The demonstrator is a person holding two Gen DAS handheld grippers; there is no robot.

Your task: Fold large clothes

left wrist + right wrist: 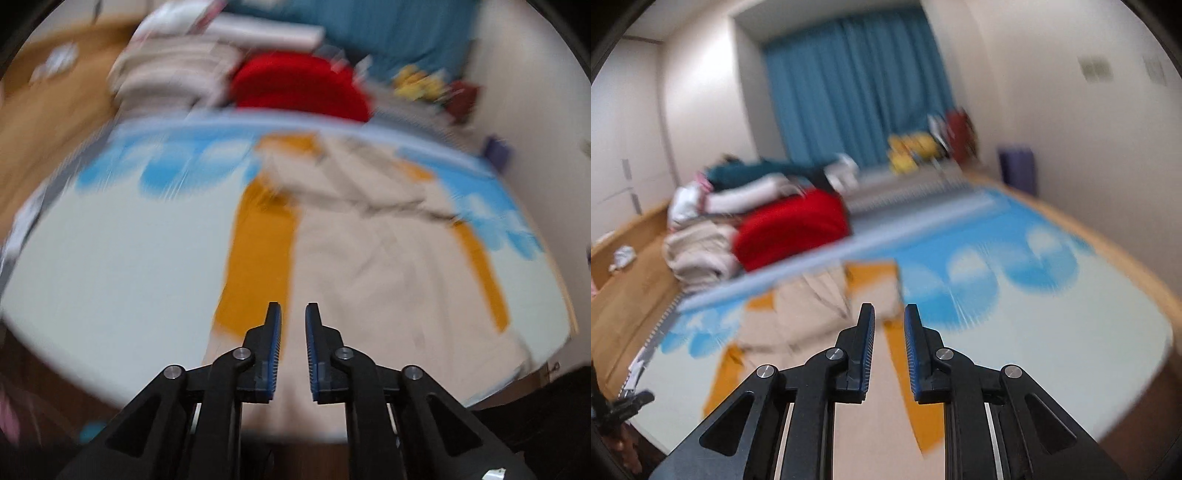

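Observation:
A large beige garment (388, 266) with orange sleeves (258, 258) lies spread on a pale mat with blue cloud print (110, 266). Its upper part is folded over and creased. My left gripper (293, 314) hovers above the garment's near hem, jaws open a little, holding nothing. In the right wrist view the same garment (820, 325) lies below my right gripper (889, 314), which is open and empty above an orange sleeve (905, 369). Both views are motion-blurred.
A pile of folded clothes with a red one (299, 86) (792, 229) and beige ones (170, 74) sits beyond the mat's far edge. Blue curtains (857, 85), yellow toys (912, 147), wooden floor (44, 122) and white walls surround the mat.

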